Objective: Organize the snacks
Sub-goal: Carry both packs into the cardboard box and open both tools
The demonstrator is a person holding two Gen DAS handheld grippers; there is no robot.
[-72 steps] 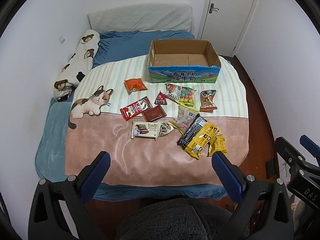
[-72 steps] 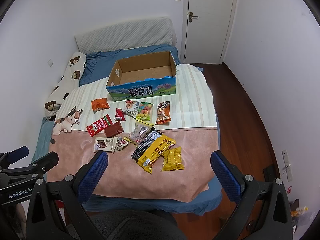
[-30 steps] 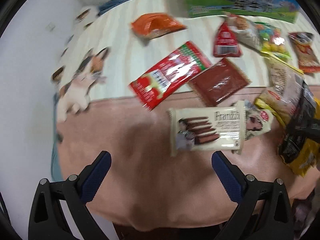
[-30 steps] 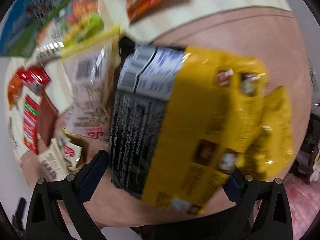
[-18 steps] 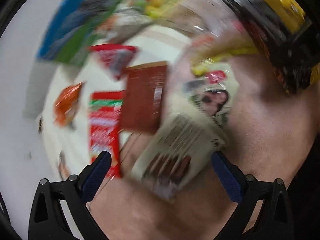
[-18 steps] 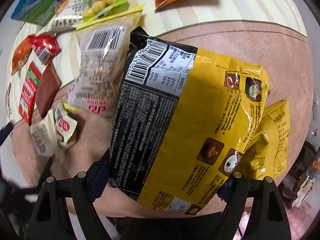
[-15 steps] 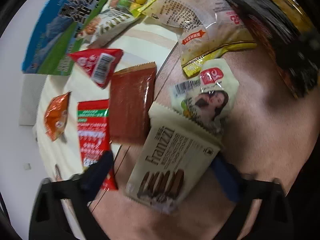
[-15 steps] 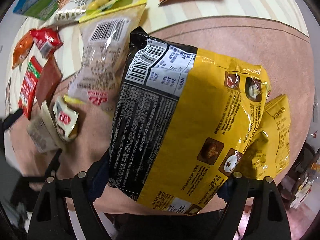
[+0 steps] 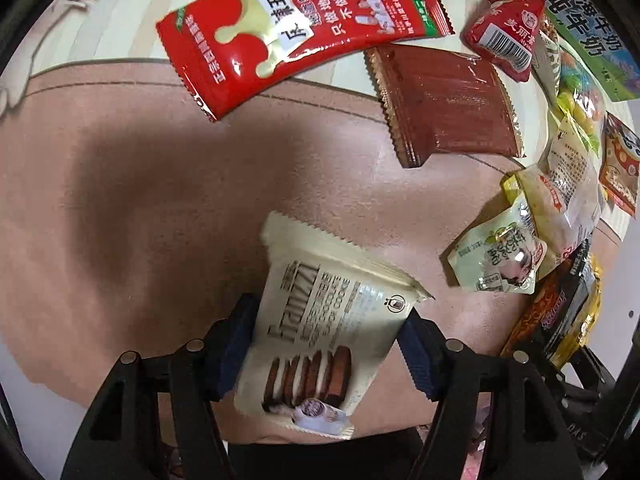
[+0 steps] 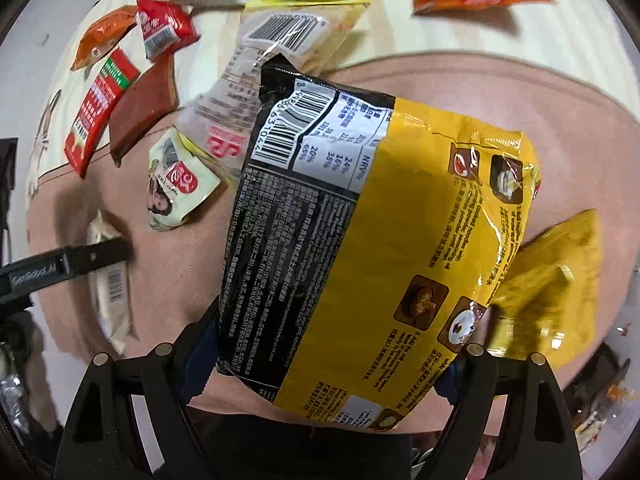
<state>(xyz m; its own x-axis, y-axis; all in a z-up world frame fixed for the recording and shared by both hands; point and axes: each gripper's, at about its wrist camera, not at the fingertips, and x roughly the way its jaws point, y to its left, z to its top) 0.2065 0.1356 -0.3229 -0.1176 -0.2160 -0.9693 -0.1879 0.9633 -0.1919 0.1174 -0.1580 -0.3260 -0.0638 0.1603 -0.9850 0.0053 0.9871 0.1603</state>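
A cream wafer packet [image 9: 320, 320] sits between the blue pads of my left gripper [image 9: 326, 344], whose jaws are closing and press on its two long edges; its far end tilts up off the pink bedspread [image 9: 140, 200]. In the right wrist view, a large yellow-and-black noodle packet [image 10: 360, 240] fills the span of my right gripper [image 10: 326, 368], which is shut on its lower sides. The left gripper's black body [image 10: 68, 268] also shows there, over the cream packet [image 10: 110, 280]. A blue-green cardboard box [image 9: 588, 36] lies at the far right edge.
Loose snacks lie beyond the wafer packet: a long red packet [image 9: 296, 28], a brown packet [image 9: 448, 108], a small red triangular one [image 9: 504, 36], a pale green packet [image 9: 496, 260]. A small yellow packet [image 10: 552, 280] lies right of the noodle packet.
My left gripper has come down onto the cream wafer packet and its jaws have narrowed around it. The right gripper has narrowed onto the noodle packet and rolled a little.
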